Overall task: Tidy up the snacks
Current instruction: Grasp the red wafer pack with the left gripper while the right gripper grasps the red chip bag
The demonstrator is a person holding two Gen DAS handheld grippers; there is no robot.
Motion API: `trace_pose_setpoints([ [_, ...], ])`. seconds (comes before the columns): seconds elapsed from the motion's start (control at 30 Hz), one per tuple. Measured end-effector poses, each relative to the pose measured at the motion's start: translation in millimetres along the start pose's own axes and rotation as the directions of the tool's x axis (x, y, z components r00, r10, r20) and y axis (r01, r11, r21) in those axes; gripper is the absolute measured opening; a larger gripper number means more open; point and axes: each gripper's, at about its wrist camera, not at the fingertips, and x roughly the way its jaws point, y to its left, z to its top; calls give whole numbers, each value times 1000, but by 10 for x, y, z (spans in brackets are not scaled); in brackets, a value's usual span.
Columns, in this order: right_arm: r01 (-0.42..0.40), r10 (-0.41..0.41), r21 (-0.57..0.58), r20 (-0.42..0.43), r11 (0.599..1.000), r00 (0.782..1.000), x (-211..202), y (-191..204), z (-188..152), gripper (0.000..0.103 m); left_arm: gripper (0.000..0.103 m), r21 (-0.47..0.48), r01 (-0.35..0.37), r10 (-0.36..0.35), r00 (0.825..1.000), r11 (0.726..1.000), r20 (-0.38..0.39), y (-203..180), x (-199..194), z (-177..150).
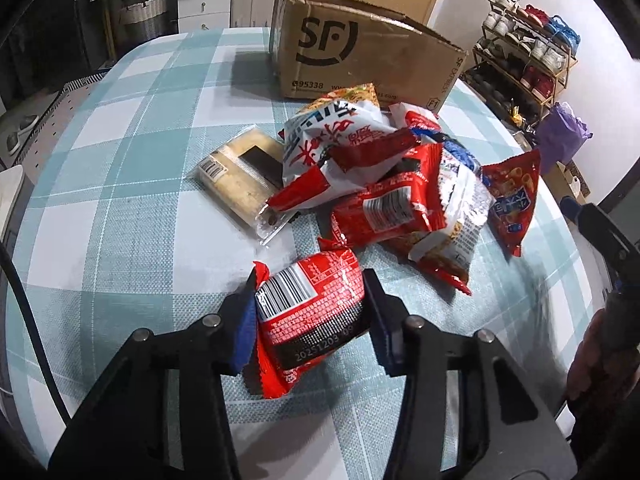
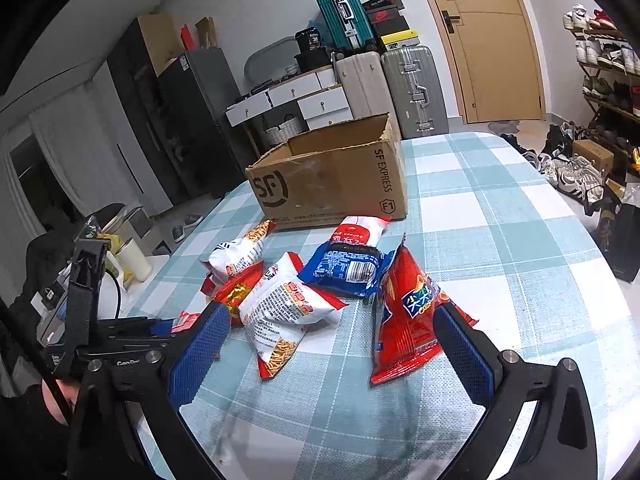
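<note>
My left gripper (image 1: pixel 310 312) is shut on a small red snack packet (image 1: pixel 308 312) with a barcode, held just above the checked tablecloth. Behind it lies a pile of snack bags (image 1: pixel 372 176), red and white ones, and a flat beige packet (image 1: pixel 240 172). An open SF cardboard box (image 1: pixel 360 52) stands at the far side. My right gripper (image 2: pixel 332 348) is open and empty, its fingers on either side of a red chip bag (image 2: pixel 408 320) and a white noodle-snack bag (image 2: pixel 280 312). A blue packet (image 2: pixel 348 268) lies behind them. The box (image 2: pixel 332 184) shows empty inside.
The round table (image 2: pixel 500 240) has a blue-white checked cloth. Suitcases (image 2: pixel 412 88), drawers and a door stand behind it. A shoe rack (image 1: pixel 524 52) stands at the right. The left gripper (image 2: pixel 100 332) shows at the left of the right wrist view.
</note>
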Motion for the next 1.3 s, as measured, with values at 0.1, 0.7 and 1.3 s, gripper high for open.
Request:
trace_pose_setpoints([
  [0.1,8,-8,12,-7,1000,1000,12,-32,3,103,44,6,4,-4,1000,1000,10,-8,-61,-1],
  [0.7,70,-62,44,-152,997,986,426,-385,111,103,44,0,51,-51,996,999,78,-32,-427,72],
  [1.3,96,-109,-60,-273,994,956,834,-482,157,75,44,-44,53,-49,995,998,90,128,-564,31],
])
